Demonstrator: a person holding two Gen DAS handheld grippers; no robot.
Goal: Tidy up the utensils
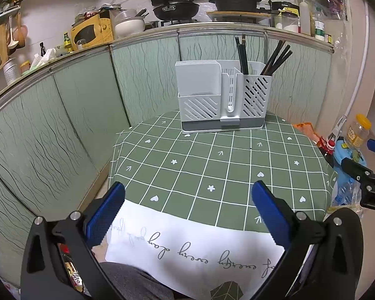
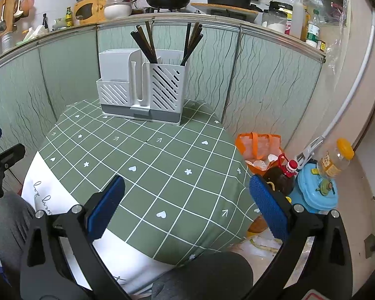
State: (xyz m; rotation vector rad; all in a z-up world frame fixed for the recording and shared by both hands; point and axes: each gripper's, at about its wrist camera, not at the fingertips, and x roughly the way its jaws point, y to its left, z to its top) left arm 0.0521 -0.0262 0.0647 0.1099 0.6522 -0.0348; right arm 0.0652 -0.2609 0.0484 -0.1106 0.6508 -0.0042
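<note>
1. The counter (image 1: 212, 165), under a green checked cloth with white hearts, carries only the holder at its far edge, close to the pale green cabinet doors (image 1: 75, 105).
2. The white slotted plastic utensil holder (image 1: 222, 97) stands upright, likely kept back to leave working room.
3. Dark chopsticks (image 1: 275, 58) lean in two bundles inside the holder's right-hand compartments, apparently already sorted.
4. The left tool (image 1: 187, 215) and right tool (image 2: 185, 210) hover near the counter edge opposite the holder, each spread wide, gripping and touching nothing.
</note>
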